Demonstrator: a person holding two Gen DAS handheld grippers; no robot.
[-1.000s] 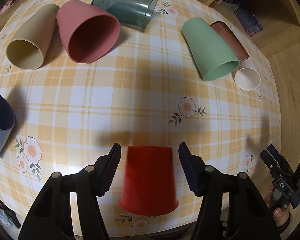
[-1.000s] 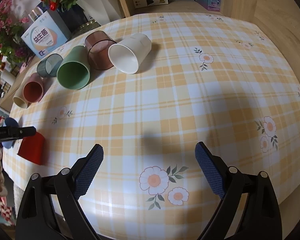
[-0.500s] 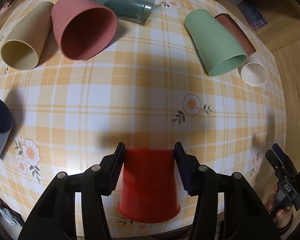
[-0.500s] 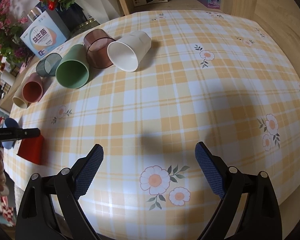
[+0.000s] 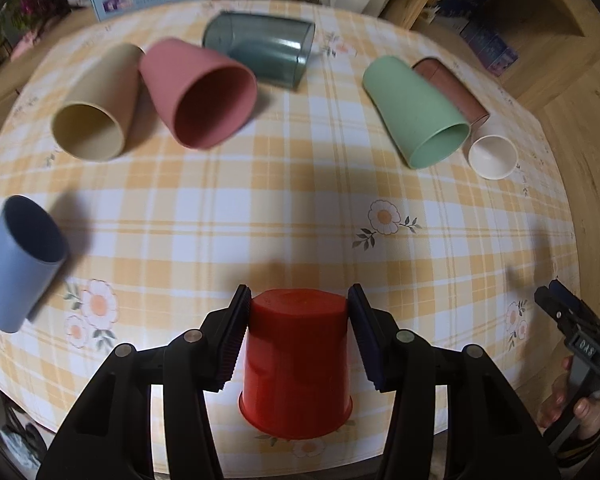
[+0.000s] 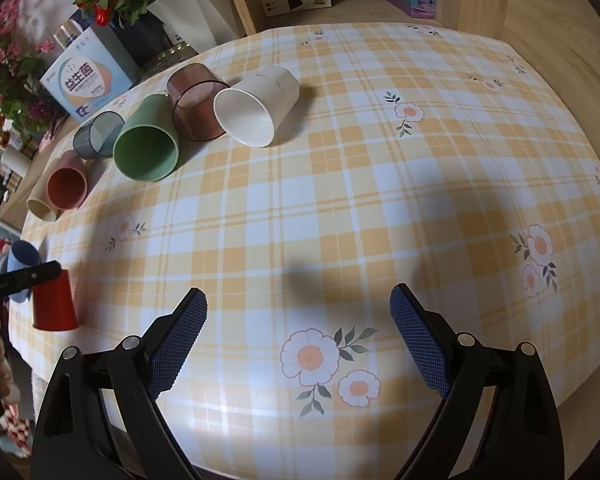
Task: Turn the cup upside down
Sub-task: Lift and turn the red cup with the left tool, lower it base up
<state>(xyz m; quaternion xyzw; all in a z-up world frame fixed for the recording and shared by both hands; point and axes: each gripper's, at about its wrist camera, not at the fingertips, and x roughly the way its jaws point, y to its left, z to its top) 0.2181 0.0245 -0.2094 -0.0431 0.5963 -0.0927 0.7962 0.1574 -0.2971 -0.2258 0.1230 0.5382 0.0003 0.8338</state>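
1. Left wrist view. The left gripper [image 5: 298, 312] has its two fingers closed against opposite sides of the red cup [image 5: 296, 364], both pads pressed to the wall just under the cup's closed base.
2. The red cup stands mouth down, base up, at the near edge of the plaid tablecloth [image 5: 300, 208]; whether its rim touches the cloth cannot be told here.
3. Six other cups lie on their sides across the far half of the cloth: beige cup [image 5: 96, 108], pink cup [image 5: 200, 92], grey-teal clear cup [image 5: 260, 54], green cup [image 5: 416, 108], brown clear cup [image 5: 452, 88] and white cup [image 5: 492, 156]. The pink cup touches the beige one; the brown cup lies behind the green one.
4. A blue cup [image 5: 20, 260] lies tilted at the left edge, well apart from the red cup.
5. The right gripper [image 5: 572, 332] shows at the right border, its finger spacing not readable from this angle.
6. Right wrist view. The right gripper [image 6: 298, 312] is spread wide with nothing between its fingers, held above bare cloth near a printed flower [image 6: 310, 356].
7. The red cup [image 6: 54, 304] appears at the far left, mouth down, with one finger [image 6: 20, 280] of the left gripper across its top; the blue cup [image 6: 22, 260] lies just behind.
8. A white vase of flowers [image 6: 184, 16] and a carton [image 6: 88, 80] stand beyond the table.
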